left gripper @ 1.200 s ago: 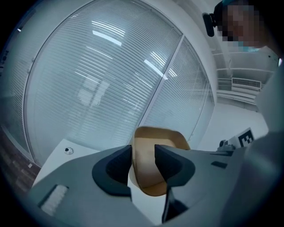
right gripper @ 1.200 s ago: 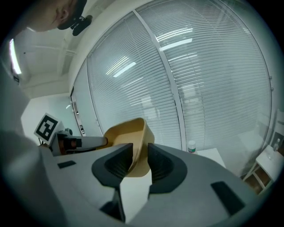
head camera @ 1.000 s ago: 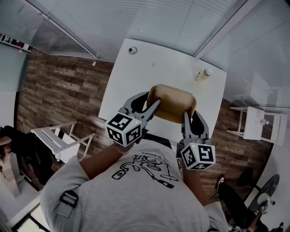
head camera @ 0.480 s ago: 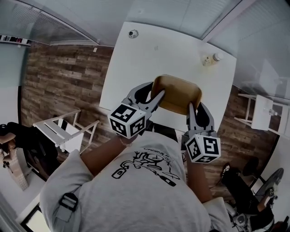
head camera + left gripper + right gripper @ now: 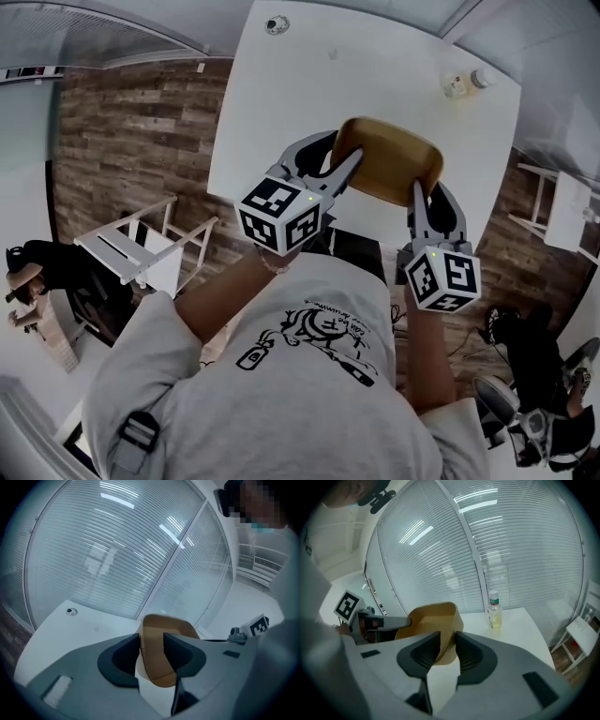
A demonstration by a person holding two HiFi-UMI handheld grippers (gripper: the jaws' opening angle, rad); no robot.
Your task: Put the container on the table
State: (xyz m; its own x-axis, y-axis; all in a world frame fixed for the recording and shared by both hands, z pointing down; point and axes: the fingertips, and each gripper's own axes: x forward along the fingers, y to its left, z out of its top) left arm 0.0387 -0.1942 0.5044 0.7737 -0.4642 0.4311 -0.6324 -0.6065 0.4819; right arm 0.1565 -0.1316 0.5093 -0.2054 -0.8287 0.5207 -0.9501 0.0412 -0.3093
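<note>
A tan, rounded-rectangle container (image 5: 392, 169) hangs in the air over the near edge of the white table (image 5: 309, 103), held from both sides. My left gripper (image 5: 349, 167) is shut on its left rim, with the wall pinched between the dark pads (image 5: 177, 651). My right gripper (image 5: 416, 192) is shut on its right rim, where the container (image 5: 431, 627) sits between its fingers. In the left gripper view the container (image 5: 159, 656) stands on edge between the jaws. Its underside is hidden.
A small bottle (image 5: 459, 82) of yellowish liquid stands at the table's far right corner, also the bottle (image 5: 495, 609) in the right gripper view. A small round object (image 5: 276, 24) lies at the far left. White racks (image 5: 141, 258) stand on the wood floor (image 5: 131, 141) at left.
Both grippers have carried the container forward and farther over the table. The view has shifted so the table now sits higher in frame.
</note>
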